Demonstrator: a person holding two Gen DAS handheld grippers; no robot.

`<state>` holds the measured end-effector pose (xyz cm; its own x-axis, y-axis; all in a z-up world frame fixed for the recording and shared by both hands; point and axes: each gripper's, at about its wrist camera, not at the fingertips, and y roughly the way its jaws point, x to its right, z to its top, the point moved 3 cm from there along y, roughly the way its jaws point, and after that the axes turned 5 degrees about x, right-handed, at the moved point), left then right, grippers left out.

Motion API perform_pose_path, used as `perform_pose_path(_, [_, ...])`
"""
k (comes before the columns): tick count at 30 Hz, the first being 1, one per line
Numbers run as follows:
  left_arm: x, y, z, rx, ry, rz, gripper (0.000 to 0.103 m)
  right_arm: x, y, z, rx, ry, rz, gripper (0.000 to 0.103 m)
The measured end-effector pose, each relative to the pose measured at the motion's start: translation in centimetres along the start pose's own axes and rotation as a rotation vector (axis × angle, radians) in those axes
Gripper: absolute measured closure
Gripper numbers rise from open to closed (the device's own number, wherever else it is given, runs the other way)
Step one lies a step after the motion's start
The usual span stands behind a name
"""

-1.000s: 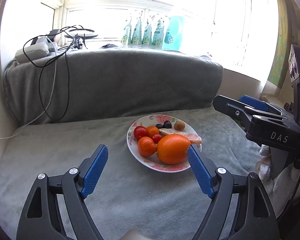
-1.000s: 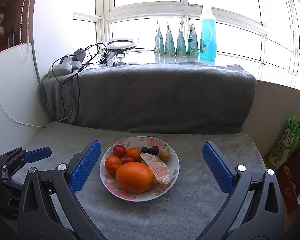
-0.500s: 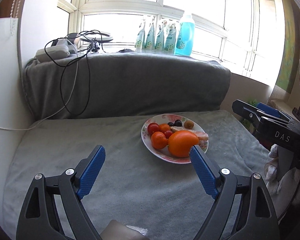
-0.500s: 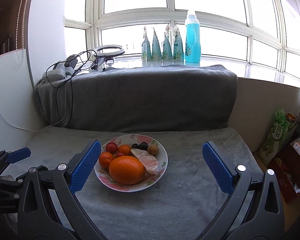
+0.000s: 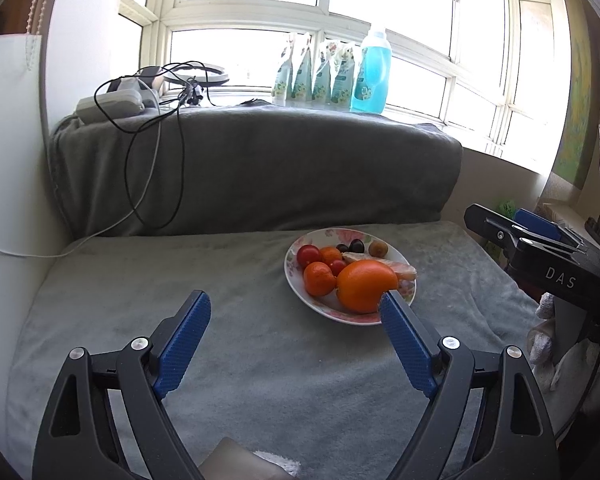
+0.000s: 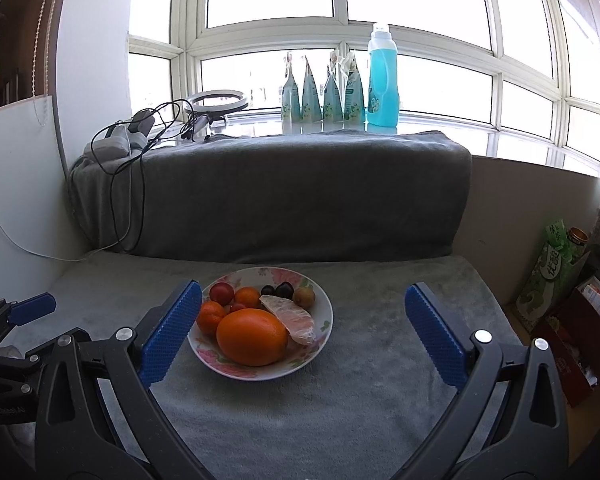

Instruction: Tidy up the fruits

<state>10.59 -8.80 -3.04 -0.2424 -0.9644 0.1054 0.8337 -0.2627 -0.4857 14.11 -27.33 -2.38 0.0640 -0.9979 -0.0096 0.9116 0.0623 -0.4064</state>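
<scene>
the plate [image 6: 324,330] of fruit sits on the grey blanket [image 6: 340,412], in front of the blanket-draped backrest. on it, the big orange [image 6: 252,336] lies at the near rim, a peeled pomelo segment [image 6: 288,318] just right of it, a mandarin [image 6: 210,316] to its left, and cherry tomatoes [image 6: 222,292], dark grapes [image 6: 278,290] and a small brownish fruit [image 6: 304,297] toward the far rim.

over the last second both cameras have drawn back and lifted away from the plate: it looks smaller and farther in both views, and more window shows above the backrest. nothing on the plate has shifted, so all the fruit appears already gathered there and the task is likely at or near its end, with the tools retreating.

the left gripper [image 5: 296,322] hovers over the blanket short of the plate and to its left, jaws spread wide, empty. the right gripper [image 6: 300,320] hangs above the near side of the plate, fingers wide apart, nothing between them, roughly level and pointed at the backrest.
</scene>
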Motion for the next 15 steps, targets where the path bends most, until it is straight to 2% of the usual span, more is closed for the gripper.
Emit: perform_pose_path(15, [-0.17,-0.36,-0.04,0.004,-0.009,-0.002,0.016,-0.27,-0.22,-0.23,-0.001,0.005,0.004,0.0])
